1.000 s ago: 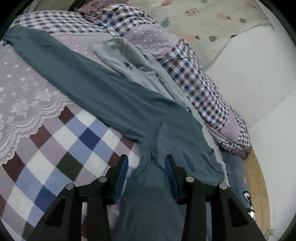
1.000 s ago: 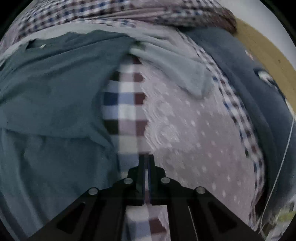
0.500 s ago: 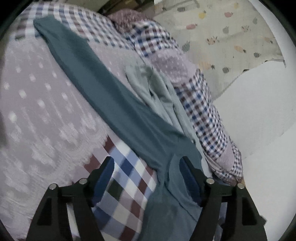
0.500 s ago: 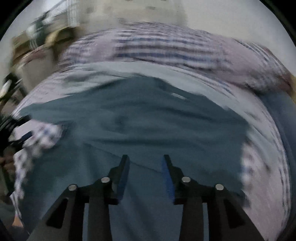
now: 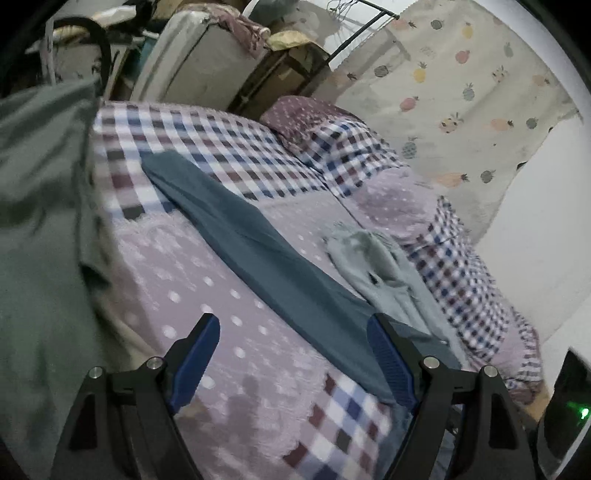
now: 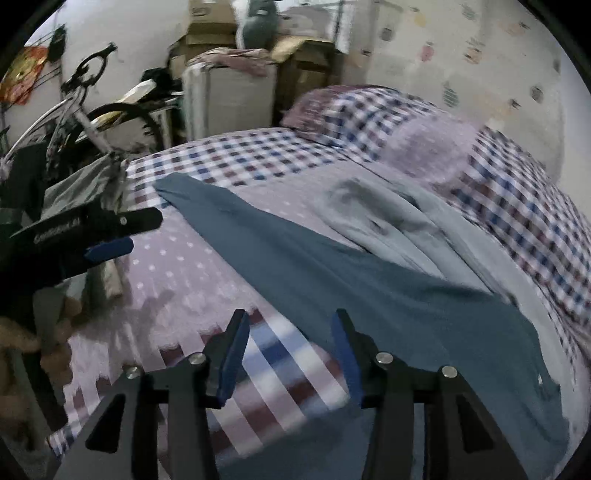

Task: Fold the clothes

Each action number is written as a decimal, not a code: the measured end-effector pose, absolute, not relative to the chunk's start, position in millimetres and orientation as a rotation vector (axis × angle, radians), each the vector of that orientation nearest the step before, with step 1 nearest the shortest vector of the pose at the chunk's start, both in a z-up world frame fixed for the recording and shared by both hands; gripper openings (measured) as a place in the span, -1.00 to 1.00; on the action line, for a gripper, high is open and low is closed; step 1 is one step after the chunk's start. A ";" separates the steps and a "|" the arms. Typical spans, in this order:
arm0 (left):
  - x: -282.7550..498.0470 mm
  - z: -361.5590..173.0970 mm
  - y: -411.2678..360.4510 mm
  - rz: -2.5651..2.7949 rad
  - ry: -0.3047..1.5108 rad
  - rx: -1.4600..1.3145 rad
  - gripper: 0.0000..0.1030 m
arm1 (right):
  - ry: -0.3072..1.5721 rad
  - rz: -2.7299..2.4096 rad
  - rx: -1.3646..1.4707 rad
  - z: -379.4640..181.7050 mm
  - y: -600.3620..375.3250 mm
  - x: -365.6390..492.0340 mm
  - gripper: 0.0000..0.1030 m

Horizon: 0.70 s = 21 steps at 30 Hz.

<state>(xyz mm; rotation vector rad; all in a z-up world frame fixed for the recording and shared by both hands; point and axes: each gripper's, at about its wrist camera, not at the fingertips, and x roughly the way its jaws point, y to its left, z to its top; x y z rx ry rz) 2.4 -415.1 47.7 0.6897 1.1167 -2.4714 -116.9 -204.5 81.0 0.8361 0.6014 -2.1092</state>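
Teal garment (image 5: pixel 273 266) — we log it spread in a long diagonal band across the bed (image 5: pixel 221 295), a pale grey garment (image 5: pixel 380 266) crumpled just beside it. Left hand-held gripper (image 5: pixel 293 363) and right hand-held gripper (image 6: pixel 288 354) — both spread wide, holding nothing.

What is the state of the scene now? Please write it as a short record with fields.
surface: bed with checked cover
main garment: dark teal garment, laid out long across the bed
second garment: pale grey-green garment, crumpled beside it
left gripper: open, holding nothing, above the bed
right gripper: open, holding nothing, near the teal garment's edge
background: bicycle, boxes
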 end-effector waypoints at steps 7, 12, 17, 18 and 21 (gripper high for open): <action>23.8 42.4 -444.1 -2.418 1.161 0.642 0.65 | 0.676 -2.048 0.783 69.7 -272.1 -122.5 0.13; 57.2 37.4 -476.4 -2.319 1.321 0.487 0.65 | 0.737 -1.980 0.770 57.0 -317.3 -124.2 0.14; 92.7 34.5 -506.0 -2.211 1.428 0.317 0.65 | 0.809 -1.927 0.736 43.7 -360.8 -120.1 0.14; 100.5 34.6 -511.1 -2.189 1.435 0.279 0.65 | 0.819 -1.916 0.732 41.4 -370.0 -118.9 0.14; 124.4 34.1 -524.7 -2.134 1.463 0.166 0.65 | 0.860 -1.876 0.705 35.4 -399.3 -113.1 0.14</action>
